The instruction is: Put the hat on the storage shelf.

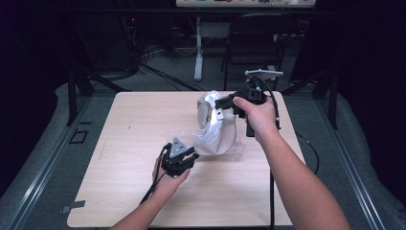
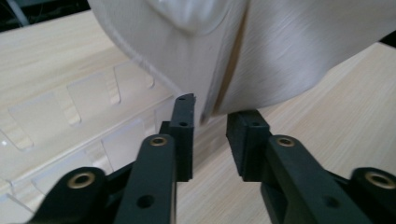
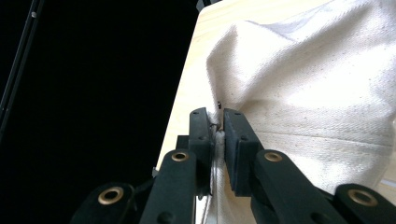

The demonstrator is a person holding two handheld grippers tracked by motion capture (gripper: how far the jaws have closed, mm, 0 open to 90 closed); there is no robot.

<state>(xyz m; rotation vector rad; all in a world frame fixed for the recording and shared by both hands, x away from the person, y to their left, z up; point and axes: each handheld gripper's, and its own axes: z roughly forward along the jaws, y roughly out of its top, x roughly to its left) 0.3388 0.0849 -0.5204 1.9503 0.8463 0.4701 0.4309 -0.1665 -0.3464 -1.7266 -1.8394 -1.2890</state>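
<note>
A white cloth bag (image 1: 213, 125) hangs upright over the middle of the wooden table (image 1: 134, 124), with its opening facing left. My right gripper (image 1: 219, 102) holds it up by the top rim. In the right gripper view the jaws (image 3: 218, 117) are shut on a stitched seam of the cloth (image 3: 317, 93). My left gripper (image 1: 192, 155) sits low at the bag's bottom left corner. Its jaws (image 2: 212, 114) stand apart, with the lower edge of the cloth (image 2: 261, 51) just past the tips and no pad pressing on it.
A clear plastic slotted piece (image 2: 70, 116) lies flat on the table under and beside the bag (image 1: 235, 150). Past the table's far edge stand a dark chair (image 1: 258, 38) and a white post (image 1: 198, 48). Cables trail off both grippers toward the near edge.
</note>
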